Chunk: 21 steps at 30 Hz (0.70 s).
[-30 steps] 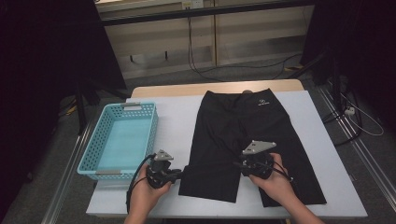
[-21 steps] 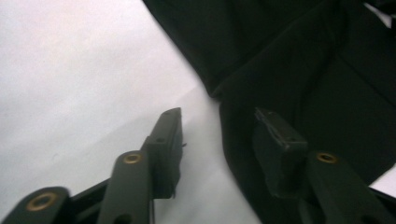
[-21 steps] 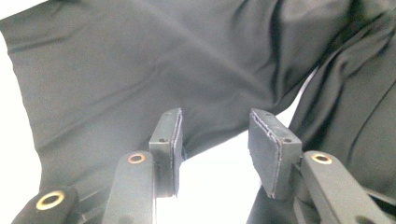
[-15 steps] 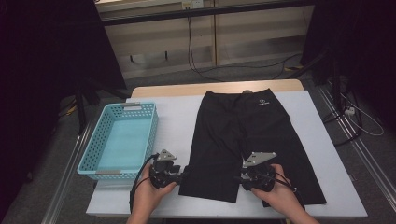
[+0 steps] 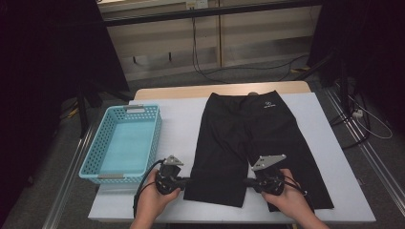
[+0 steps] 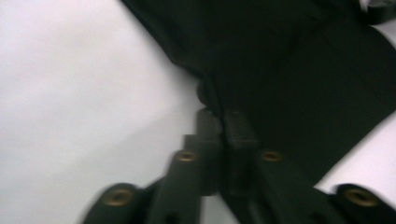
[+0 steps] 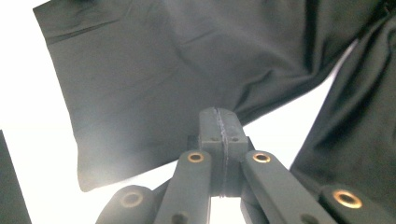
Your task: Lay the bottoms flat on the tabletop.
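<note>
Black shorts [image 5: 239, 133] lie flat on the white table [image 5: 176, 124], waistband at the far side and hems toward me. My left gripper [image 5: 187, 180] points right at the outer edge of the left leg near its hem. In the left gripper view its jaws [image 6: 217, 119] have just been closing and now stand together on the dark cloth edge [image 6: 280, 84]. My right gripper [image 5: 246, 182] points left at the inner edge of the same leg. Its jaws [image 7: 219, 114] have also just been closing and meet on a fold of the fabric [image 7: 163, 70].
A light blue plastic basket [image 5: 95, 148] with nothing in it stands at the table's left, just beyond my left hand. Bare white tabletop shows between basket and shorts. Cables lie on the floor behind the table.
Both hands have drifted slightly toward the table's near edge, the right one more. The shorts lie much as before.
</note>
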Tool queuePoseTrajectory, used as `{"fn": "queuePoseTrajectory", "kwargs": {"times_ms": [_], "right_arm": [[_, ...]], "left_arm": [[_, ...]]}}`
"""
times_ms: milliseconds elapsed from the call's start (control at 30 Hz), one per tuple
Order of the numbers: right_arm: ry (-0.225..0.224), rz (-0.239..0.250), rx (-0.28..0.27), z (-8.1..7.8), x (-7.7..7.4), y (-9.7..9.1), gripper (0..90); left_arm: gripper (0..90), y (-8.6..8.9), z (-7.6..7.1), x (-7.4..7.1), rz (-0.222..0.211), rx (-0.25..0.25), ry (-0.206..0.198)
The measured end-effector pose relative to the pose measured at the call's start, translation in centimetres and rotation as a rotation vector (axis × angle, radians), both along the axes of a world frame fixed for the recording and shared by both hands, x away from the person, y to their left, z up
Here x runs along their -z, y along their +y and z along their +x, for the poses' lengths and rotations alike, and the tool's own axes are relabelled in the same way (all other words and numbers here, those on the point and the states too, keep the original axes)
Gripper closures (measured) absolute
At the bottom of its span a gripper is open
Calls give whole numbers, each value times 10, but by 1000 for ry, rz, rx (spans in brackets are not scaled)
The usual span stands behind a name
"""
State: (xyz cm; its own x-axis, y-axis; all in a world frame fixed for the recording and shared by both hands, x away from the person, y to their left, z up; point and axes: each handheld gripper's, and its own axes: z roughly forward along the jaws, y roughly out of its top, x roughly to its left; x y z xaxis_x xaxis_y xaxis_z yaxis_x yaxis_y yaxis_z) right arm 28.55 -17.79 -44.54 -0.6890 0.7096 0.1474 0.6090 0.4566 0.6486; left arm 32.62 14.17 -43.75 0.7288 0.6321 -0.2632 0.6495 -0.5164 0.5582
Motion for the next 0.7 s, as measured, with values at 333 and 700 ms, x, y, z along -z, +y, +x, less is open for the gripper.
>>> {"fn": "queuePoseTrajectory", "kwargs": {"times_ms": [333,700], "right_arm": [[-59,24,-1,-3,-9,-9,846],[-140,38,-38,1,-3,10,501]], "left_arm": [[749,4,1,-3,1,-4,-59],[342,7,15,0,-3,-51,-178]]}}
